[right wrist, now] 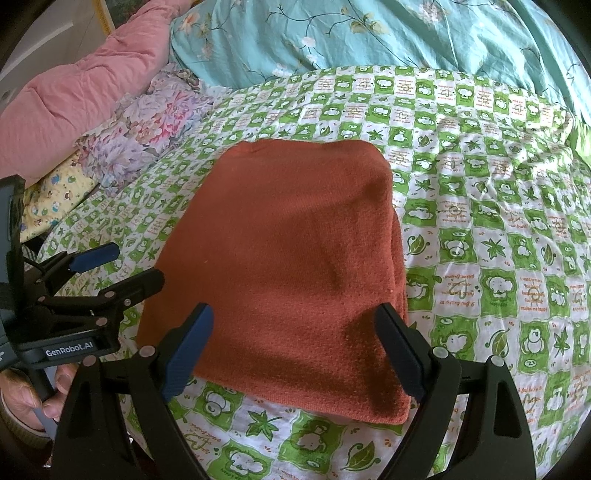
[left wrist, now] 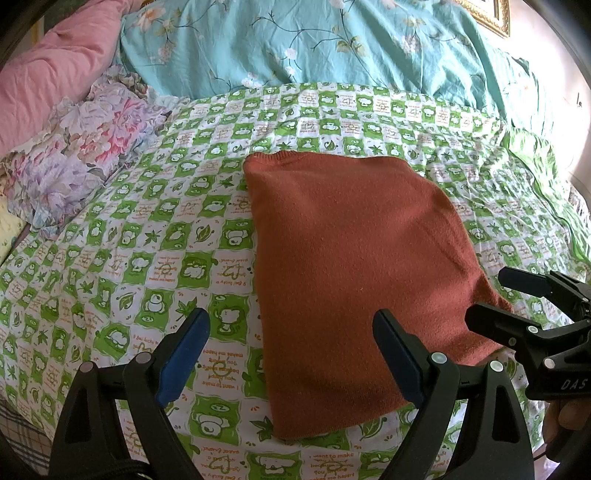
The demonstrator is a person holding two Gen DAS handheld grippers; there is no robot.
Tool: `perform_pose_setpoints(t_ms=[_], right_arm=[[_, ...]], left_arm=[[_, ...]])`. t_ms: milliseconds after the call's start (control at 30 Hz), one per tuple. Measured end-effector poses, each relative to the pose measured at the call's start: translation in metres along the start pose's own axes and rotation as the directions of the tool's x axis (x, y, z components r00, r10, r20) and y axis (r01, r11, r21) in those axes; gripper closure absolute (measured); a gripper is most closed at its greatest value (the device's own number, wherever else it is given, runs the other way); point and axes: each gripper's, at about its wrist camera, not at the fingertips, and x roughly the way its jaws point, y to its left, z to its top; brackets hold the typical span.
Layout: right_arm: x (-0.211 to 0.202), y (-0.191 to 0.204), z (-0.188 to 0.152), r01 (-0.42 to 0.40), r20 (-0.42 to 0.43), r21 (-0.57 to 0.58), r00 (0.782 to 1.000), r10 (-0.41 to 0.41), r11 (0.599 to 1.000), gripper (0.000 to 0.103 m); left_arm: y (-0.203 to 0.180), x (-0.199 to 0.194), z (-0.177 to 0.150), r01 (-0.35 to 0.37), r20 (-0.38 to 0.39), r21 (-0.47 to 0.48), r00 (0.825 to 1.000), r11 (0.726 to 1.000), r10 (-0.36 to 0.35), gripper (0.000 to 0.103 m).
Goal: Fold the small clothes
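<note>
The rust-orange knit garment (right wrist: 280, 266) lies folded in a neat rectangle mid-frame on the green-checked bedsheet (right wrist: 480, 221), both the left hand-held gripper (left wrist: 291, 354) and right hand-held gripper (right wrist: 295, 350) wide and empty, so folding looks nearly finished, perhaps needing one final halving.

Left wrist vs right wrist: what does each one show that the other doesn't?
Only the left wrist view shows a gilt picture frame at top right and the right gripper at the garment's near right corner. Only the right wrist view shows the left gripper with its GenRobot.AI label, the person's hand holding it, and a yellow patterned cloth. Both show the folded rust-orange garment on the green checked sheet, open jaws, the pink quilt and the teal floral quilt.
</note>
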Motion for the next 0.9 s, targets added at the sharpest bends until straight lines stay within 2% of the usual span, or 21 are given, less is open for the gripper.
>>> perform_pose_setpoints(t_ms=[667, 900], right_arm=[[0.0003, -0.0032, 0.0012, 0.000, 0.002, 0.003, 1.000, 0.000, 1.000, 0.014], [0.0034, -0.0060, 0.0050, 0.002, -0.001, 0.007, 1.000, -0.002, 1.000, 0.014]], left_arm=[[-0.0015, -0.0023, 0.0027, -0.013, 0.019, 0.001, 1.000, 1.000, 0.013, 0.013], [0.0021, 0.0007, 0.0040, 0.003, 0.018, -0.016, 1.000, 1.000, -0.003, 0.013]])
